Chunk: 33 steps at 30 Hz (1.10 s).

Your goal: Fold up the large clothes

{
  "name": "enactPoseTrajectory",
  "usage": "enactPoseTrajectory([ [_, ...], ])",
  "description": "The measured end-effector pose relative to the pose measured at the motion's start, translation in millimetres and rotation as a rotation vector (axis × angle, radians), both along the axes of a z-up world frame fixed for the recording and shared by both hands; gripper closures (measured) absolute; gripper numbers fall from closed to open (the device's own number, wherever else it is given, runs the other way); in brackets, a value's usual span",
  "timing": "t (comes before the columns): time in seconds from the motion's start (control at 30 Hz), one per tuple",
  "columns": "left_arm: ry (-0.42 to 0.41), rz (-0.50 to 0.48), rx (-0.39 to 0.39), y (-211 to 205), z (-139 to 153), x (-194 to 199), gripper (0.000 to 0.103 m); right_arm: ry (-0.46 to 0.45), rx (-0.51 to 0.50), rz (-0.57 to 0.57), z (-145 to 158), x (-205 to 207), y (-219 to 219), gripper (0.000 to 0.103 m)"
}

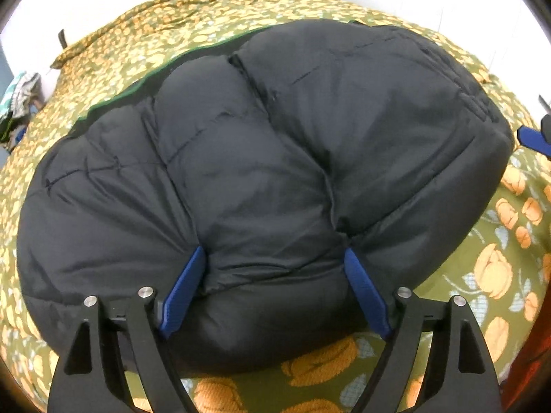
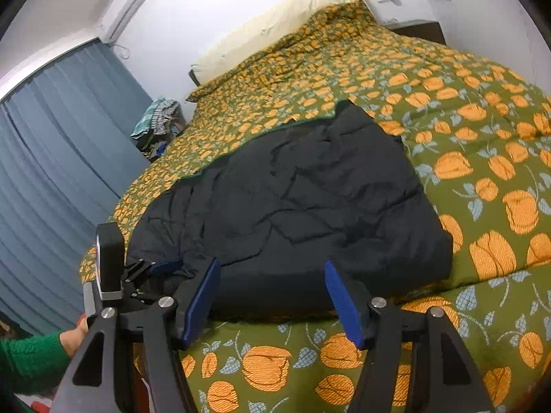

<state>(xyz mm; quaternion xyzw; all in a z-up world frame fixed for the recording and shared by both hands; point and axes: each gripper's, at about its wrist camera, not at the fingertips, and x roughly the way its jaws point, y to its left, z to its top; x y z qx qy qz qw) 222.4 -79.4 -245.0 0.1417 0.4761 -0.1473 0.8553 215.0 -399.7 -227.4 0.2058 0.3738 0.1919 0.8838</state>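
Black jacket (image 2: 296, 206) fills green bedspread (image 2: 482, 179); left tongs (image 1: 275, 292) pinch it, right tongs (image 2: 272, 296) gape.

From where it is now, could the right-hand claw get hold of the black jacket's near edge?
Probably yes. The right gripper hangs open just in front of the black jacket, with the near hem lying between its blue fingers. Only the flowered bedspread lies beneath, and the left gripper is off to the side.
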Motion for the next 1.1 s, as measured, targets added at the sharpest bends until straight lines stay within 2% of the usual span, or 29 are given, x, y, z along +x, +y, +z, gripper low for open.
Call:
enactPoseTrajectory([
  [0.07,0.025,0.005,-0.033,7.8,10.7,-5.2,0.021,-0.002,-0.013,-0.034,1.8,-0.3,-7.5,0.039],
  [0.13,0.045,0.025,-0.122,19.8,29.6,-5.8,0.021,-0.011,-0.032,-0.096,6.0,-0.5,-24.2,0.038],
  [0.17,0.047,0.036,-0.165,24.7,37.2,-4.6,0.020,-0.006,-0.030,-0.126,6.6,1.4,-32.5,0.034],
  [0.2,0.043,0.052,-0.213,29.6,47.3,-1.6,0.019,0.010,-0.009,-0.178,5.9,5.8,-47.5,0.027],
  [0.23,0.036,0.061,-0.243,31.1,54.3,1.1,0.017,0.025,0.017,-0.214,4.1,9.2,-57.8,0.024],
  [0.33,0.010,0.054,-0.324,27.9,72.5,17.7,0.014,0.088,0.125,-0.283,-7.0,23.2,-86.6,0.024],
  [0.5,0.006,-0.016,-0.276,-1.8,57.4,34.0,0.014,0.183,0.284,-0.304,-30.0,45.4,-110.5,0.024],
  [0.6,0.063,0.004,-0.289,-2.6,36.0,45.1,0.014,0.226,0.358,-0.323,-40.4,42.7,-115.4,0.024],
  [0.7,0.085,0.015,-0.296,0.7,21.3,37.2,0.014,0.238,0.404,-0.334,-47.3,33.4,-118.3,0.024],
  [0.77,0.086,0.008,-0.295,0.0,16.2,35.9,0.012,0.238,0.402,-0.322,-48.7,35.3,-118.7,0.024],
  [0.83,0.103,-0.003,-0.286,-1.1,11.0,36.1,0.011,0.228,0.350,-0.304,-45.0,47.4,-118.7,0.023],
  [0.9,0.126,-0.008,-0.283,-0.2,7.9,39.9,0.011,0.208,0.327,-0.233,-43.8,67.6,-113.4,0.021],
  [1.03,0.146,-0.007,-0.288,-1.8,2.9,41.9,0.010,0.339,0.368,-0.092,-71.1,103.0,-89.7,0.021],
  [1.1,0.144,-0.008,-0.283,-3.0,0.7,41.0,0.010,0.378,0.330,-0.036,-87.7,113.4,-74.2,0.021],
])
